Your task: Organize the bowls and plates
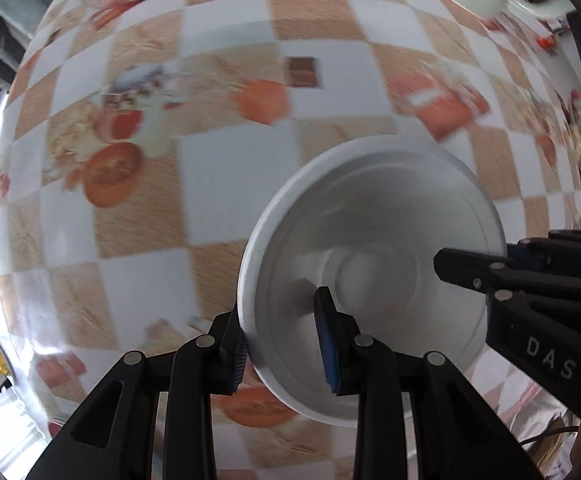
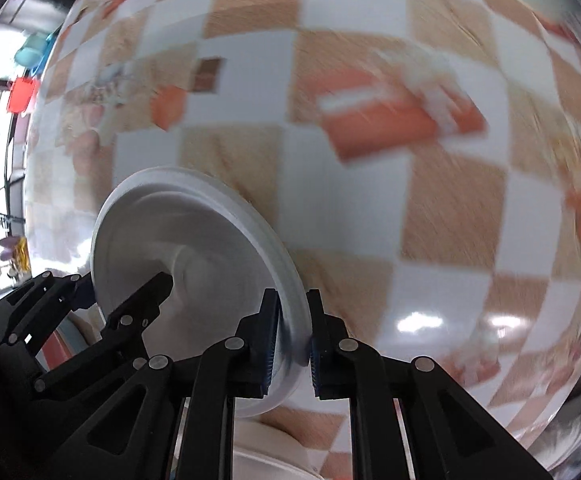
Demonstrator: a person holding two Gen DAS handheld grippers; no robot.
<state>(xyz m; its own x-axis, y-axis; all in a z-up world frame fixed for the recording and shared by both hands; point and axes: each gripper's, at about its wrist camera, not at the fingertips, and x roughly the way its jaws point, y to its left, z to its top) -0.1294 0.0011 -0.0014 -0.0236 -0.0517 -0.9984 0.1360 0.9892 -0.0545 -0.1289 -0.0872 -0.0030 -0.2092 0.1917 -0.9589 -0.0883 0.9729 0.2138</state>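
A checkered tablecloth (image 1: 226, 184) covers the tabletop. Above it, away from its edges, hangs a white bowl (image 1: 374, 280), nothing inside. The left gripper (image 1: 282, 344) clamps one side of its rim, the right gripper (image 2: 292, 344) the opposite side.

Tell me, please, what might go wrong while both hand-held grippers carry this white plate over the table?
The left hand-held gripper and right hand-held gripper each pinch only the plate rim, on opposite sides. If either pulls away or twists, the rim could slip out and the plate drop onto the table.
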